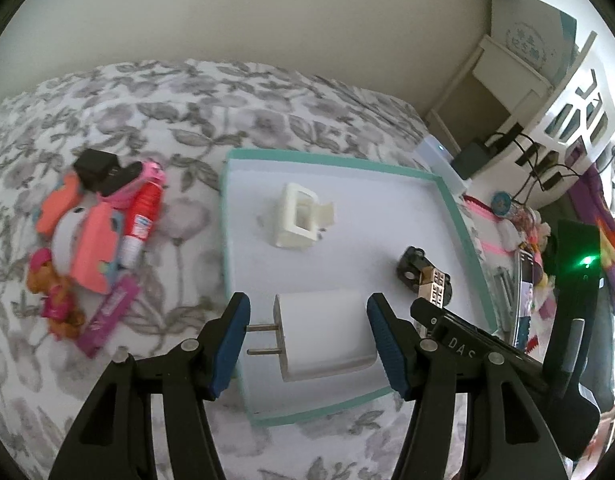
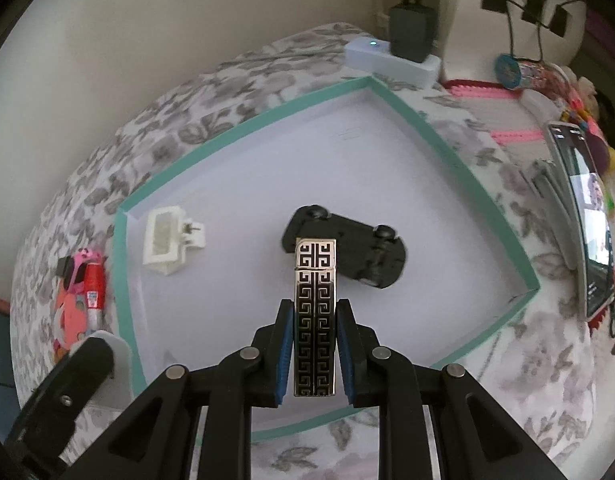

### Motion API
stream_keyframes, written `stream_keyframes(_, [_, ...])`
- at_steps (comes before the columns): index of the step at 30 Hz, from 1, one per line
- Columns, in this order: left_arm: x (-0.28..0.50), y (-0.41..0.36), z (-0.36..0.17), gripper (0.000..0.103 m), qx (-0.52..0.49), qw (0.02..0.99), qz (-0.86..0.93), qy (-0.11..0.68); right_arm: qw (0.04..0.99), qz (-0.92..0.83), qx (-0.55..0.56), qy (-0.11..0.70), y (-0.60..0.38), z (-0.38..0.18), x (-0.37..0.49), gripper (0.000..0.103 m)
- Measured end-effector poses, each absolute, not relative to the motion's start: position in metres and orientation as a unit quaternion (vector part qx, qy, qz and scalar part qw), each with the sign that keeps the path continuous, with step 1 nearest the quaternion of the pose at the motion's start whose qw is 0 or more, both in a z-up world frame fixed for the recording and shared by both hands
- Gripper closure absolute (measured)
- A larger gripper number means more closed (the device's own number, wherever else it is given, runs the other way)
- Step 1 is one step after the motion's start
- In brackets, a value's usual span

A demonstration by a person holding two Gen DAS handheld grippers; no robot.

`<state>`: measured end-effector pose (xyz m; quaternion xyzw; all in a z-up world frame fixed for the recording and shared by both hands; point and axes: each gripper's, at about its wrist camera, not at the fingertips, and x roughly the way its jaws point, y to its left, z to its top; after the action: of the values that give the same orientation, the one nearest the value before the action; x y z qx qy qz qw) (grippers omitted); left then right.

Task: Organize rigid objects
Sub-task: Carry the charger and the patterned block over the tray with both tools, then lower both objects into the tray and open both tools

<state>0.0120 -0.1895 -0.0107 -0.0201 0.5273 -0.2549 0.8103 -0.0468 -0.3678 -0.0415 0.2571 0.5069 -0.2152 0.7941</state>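
A shallow white tray with a teal rim [image 1: 465, 224] [image 2: 419, 120] lies on a floral bed. In it lie a white plug adapter [image 1: 323, 334], a white clip-like box [image 1: 297, 216] [image 2: 165, 240] and a black toy car on its roof [image 1: 411, 268] [image 2: 347, 250]. My left gripper [image 1: 307, 340] is open around the plug adapter, jaws on either side and apart from it. My right gripper [image 2: 314, 352] is shut on a silver-and-black patterned lighter [image 2: 315, 312] [image 1: 434, 286], holding it above the tray near the car.
A pile of toys, a red tube and black items [image 1: 103, 224] [image 2: 81, 296] lies on the bed left of the tray. A white power strip with a black charger [image 2: 391, 56] sits behind it. A phone [image 2: 587, 216] and pink items lie to the right.
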Motion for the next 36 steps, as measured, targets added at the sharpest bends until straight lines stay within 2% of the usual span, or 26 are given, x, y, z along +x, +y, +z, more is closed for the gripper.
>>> stream_keyframes(18, [0.013,-0.196,-0.036,0.041,-0.006,0.796,-0.244,0.554,0.784,-0.207,0.253,0.528,-0.364,-0.054,-0.046,0.081])
stream_keyframes(31, [0.016,-0.191,-0.032,0.040,-0.021,0.798,-0.235,0.555,0.784,-0.206,0.252,0.529,-0.365,-0.054,-0.046,0.081])
stream_keyframes(36, [0.019,-0.185,-0.027,0.035,-0.028,0.805,-0.223,0.549,0.788,-0.203,0.247,0.526,-0.364,-0.051,-0.045,0.081])
